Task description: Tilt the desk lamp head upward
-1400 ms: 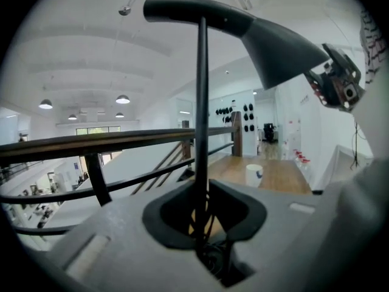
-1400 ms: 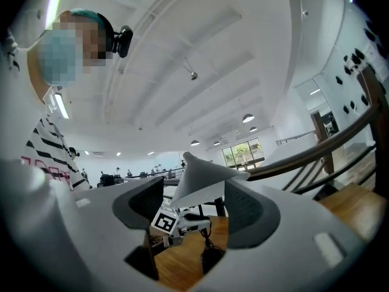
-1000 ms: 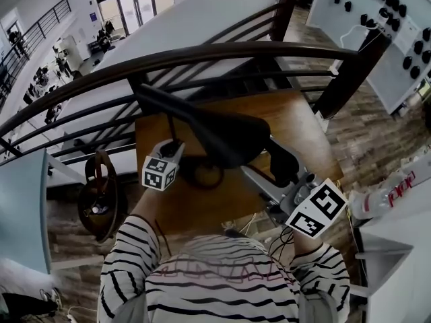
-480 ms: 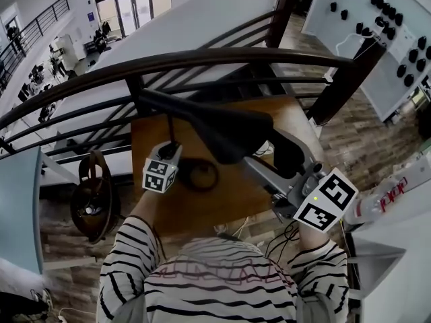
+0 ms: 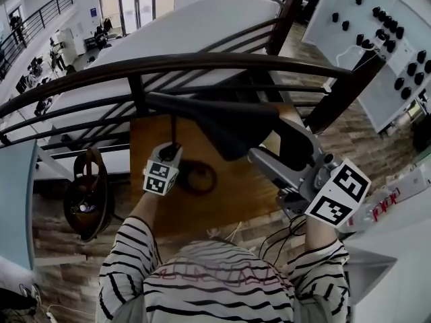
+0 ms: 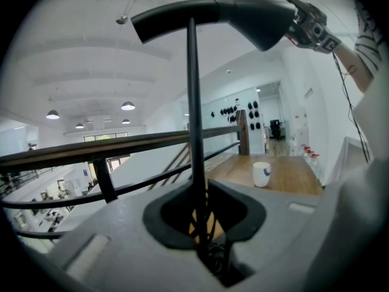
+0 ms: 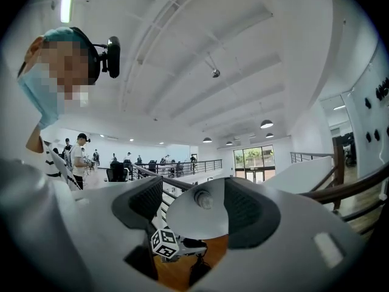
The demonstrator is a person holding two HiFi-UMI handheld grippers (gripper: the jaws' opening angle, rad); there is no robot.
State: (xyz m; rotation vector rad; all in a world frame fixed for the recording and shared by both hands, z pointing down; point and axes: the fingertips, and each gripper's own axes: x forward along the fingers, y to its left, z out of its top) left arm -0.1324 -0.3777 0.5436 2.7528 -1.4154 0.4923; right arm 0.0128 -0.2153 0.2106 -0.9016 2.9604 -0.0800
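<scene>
With the right gripper [image 7: 197, 210] clamped on the lamp head [image 5: 225, 128] above the wooden table [image 5: 232, 195] and the left gripper [image 6: 203, 218] pinched narrow on the pole [image 6: 192, 102], swing the head up slowly about its hinge, bracing the pole so the base [image 5: 196, 177] stays flat.

Place: we log an open-plan office, upper level | Evidence: we see railing [image 5: 202, 63], people [image 7: 78, 154] on floor below, glass doors [image 5: 138, 9], ceiling lamps [image 6: 127, 106]
</scene>
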